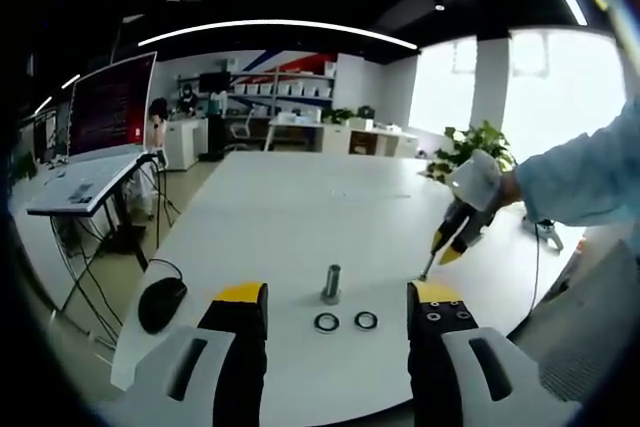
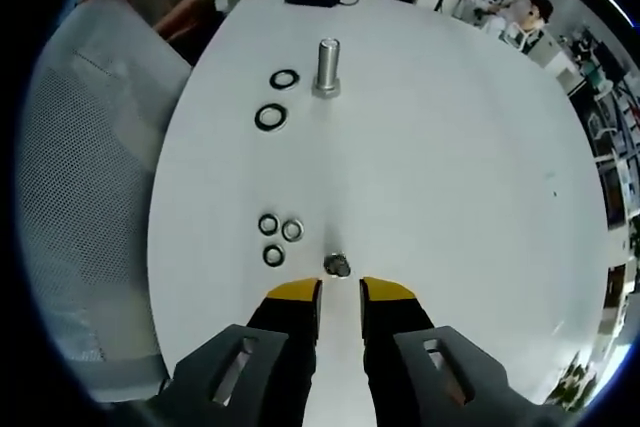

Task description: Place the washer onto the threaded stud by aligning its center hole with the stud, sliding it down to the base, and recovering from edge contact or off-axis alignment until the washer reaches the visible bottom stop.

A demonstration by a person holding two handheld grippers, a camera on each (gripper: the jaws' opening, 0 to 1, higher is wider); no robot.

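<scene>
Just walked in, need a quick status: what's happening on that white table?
A person is working two handheld grippers over the table. The stud stands upright with two black rings lying beside it. The right gripper hovers low near a small metal washer and a cluster of three more washers; its jaws are slightly apart and hold nothing. The left gripper is open, facing the stud from the other side. No washer can be seen on the stud yet.
</scene>
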